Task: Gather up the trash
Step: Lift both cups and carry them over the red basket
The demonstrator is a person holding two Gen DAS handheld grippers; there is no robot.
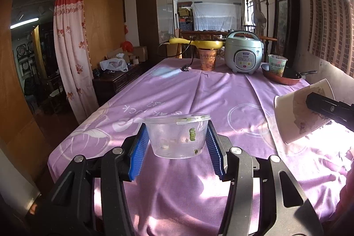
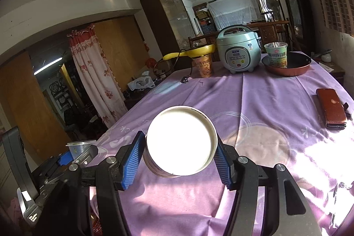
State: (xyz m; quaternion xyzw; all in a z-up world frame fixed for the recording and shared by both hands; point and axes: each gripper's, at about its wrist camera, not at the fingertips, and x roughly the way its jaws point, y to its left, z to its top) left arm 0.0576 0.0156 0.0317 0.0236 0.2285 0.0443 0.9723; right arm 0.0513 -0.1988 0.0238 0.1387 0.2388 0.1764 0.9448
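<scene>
The clear plastic container (image 1: 177, 138), smeared with green scraps, sits upright between the blue pads of the left gripper (image 1: 177, 147), clenched on both its sides and raised above the purple-clothed tabletop (image 1: 199, 92). At about 3 o'clock from it, the white paper cup (image 1: 303, 112) is tilted on its side, grasped by the right gripper (image 2: 180, 155), its base facing that wrist camera. Toward 12 o'clock stand a rice cooker (image 1: 243, 54), two noodle cups and a red pan (image 1: 281, 79). A phone (image 2: 331, 111) lies at 2 o'clock in the right view.
</scene>
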